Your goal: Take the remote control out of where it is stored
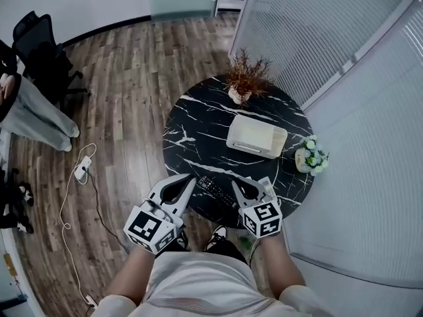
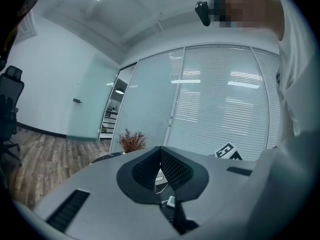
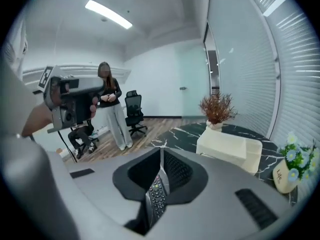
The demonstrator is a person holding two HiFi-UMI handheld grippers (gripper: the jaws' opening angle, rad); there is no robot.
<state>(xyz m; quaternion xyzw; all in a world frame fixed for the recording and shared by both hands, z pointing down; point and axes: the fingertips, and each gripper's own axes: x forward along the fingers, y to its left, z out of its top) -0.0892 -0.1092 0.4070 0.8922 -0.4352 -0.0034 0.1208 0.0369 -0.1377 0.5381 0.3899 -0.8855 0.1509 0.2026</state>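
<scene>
Clearly gripped, the remote control [image 3: 156, 196] is clamped, keypad showing, between the jaws of the right tool [image 3: 161, 159], above the near edge of the black marbled tabletop [image 1: 198, 124]; the left tool [image 2: 161, 153] has its jaws together with nothing between them, its tip just beside the remote's other end; a cream box [image 1: 256, 135] sits further back on the tabletop.

Round black marbled surface [image 1: 192, 137]. Dried-plant vase [image 1: 239, 95] at 12 o'clock edge. Cream box [image 1: 256, 136] just off centre toward 2. Flower pot [image 1: 305, 160] at 3 o'clock edge.
</scene>
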